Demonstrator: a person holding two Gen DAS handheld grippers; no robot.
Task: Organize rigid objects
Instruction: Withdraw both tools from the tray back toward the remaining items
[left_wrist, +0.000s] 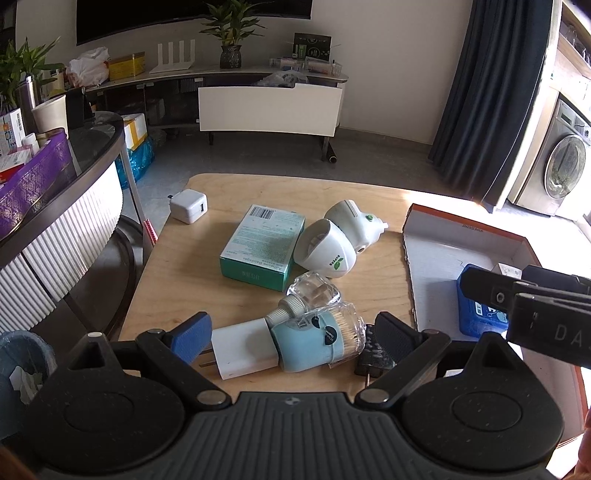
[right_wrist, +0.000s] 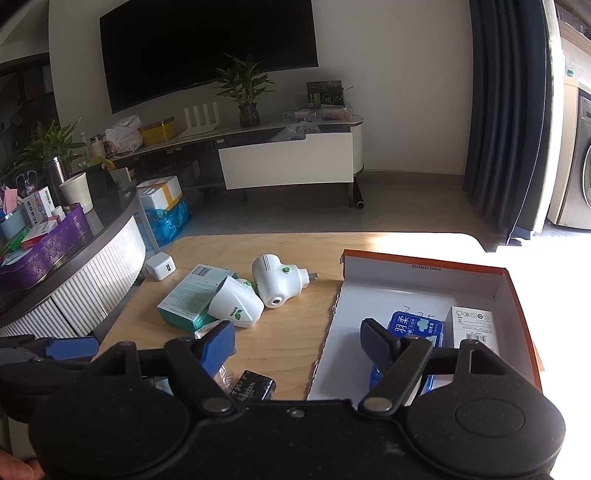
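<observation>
Clutter fills the middle of the wooden table (left_wrist: 177, 266): a green box (left_wrist: 264, 245) and two white plug-in devices (left_wrist: 325, 249). The left gripper (left_wrist: 291, 334) stands wide open around a pale blue swab jar (left_wrist: 314, 341), with a white charger (left_wrist: 242, 349) touching the jar and a black adapter (left_wrist: 371, 360) beside it. The right gripper (right_wrist: 297, 345), wide open and empty, hangs at the lower right over the orange-edged tray (right_wrist: 424, 264), where a blue box (right_wrist: 415, 326) lies.

harsh right-side sun glare (fisheye-warped edges)

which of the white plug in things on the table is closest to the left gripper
The white charger block with metal prongs, lying between the open left gripper fingers. The other white ones lie farther back.
</observation>
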